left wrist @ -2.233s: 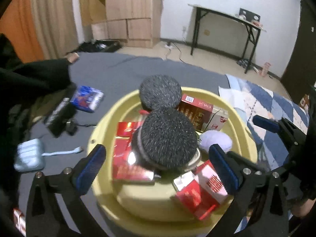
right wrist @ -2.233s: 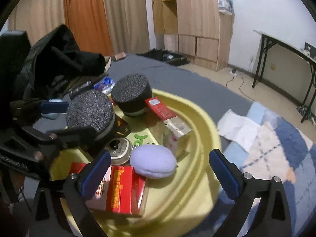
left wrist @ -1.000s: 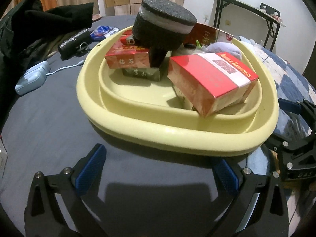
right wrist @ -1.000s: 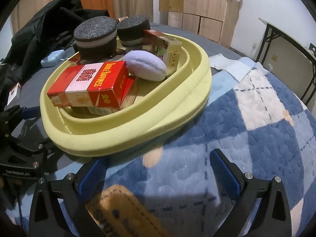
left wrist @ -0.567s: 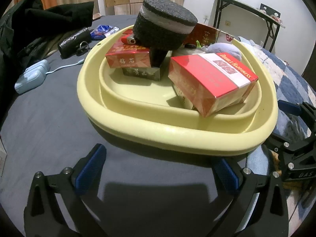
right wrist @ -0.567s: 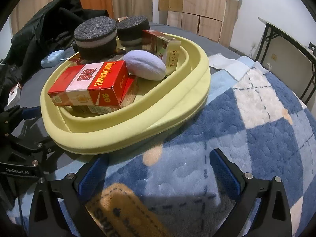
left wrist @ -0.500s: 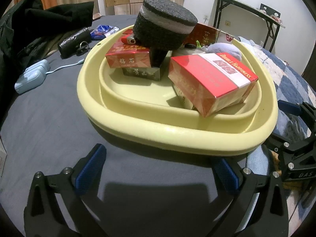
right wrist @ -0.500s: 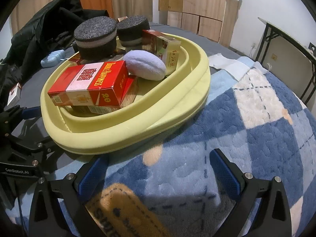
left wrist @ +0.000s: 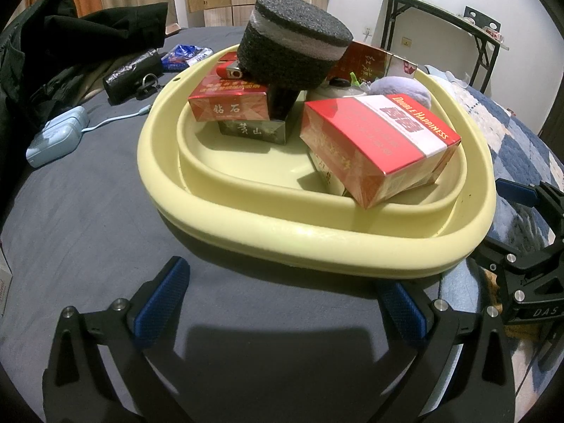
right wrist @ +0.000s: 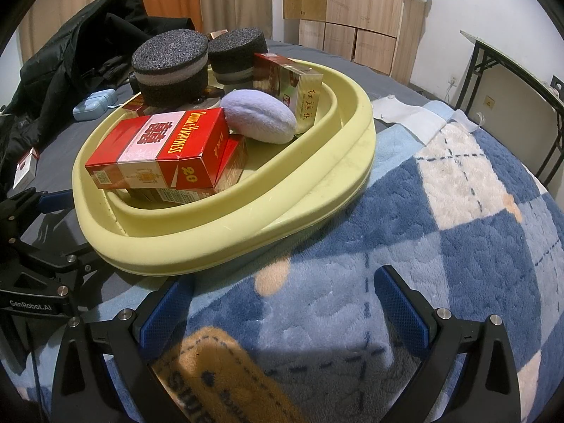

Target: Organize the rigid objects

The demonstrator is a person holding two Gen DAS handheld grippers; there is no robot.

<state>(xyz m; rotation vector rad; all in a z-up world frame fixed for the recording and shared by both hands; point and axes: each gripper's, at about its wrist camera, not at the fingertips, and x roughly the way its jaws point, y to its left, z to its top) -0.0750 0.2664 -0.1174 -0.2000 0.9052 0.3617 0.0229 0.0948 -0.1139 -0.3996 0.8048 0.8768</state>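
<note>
A pale yellow basin [left wrist: 282, 239] [right wrist: 246, 236] stands on the bed, full of things: a red Double Happiness carton [left wrist: 380, 141] [right wrist: 158, 151], other red boxes [left wrist: 229, 105], two black foam discs [left wrist: 292, 53] [right wrist: 169, 67], a lilac plush pad [right wrist: 261, 116] and a red and gold box [right wrist: 292, 84]. My left gripper [left wrist: 278, 313] is open and empty, low on the grey sheet in front of the basin. My right gripper [right wrist: 282, 313] is open and empty on the blue checked blanket at the basin's other side.
A black jacket [left wrist: 70, 42], a pale blue case with cord [left wrist: 56, 137], a black pouch [left wrist: 134, 74] and a blue packet [left wrist: 183, 54] lie left of the basin. A small red and white pack [right wrist: 24, 169] lies on the sheet. A black-legged table [left wrist: 440, 21] stands by the wall.
About two seconds ago both grippers hovered above the basin; both have since dropped to the bed in front of it. In the last second nothing has visibly moved.
</note>
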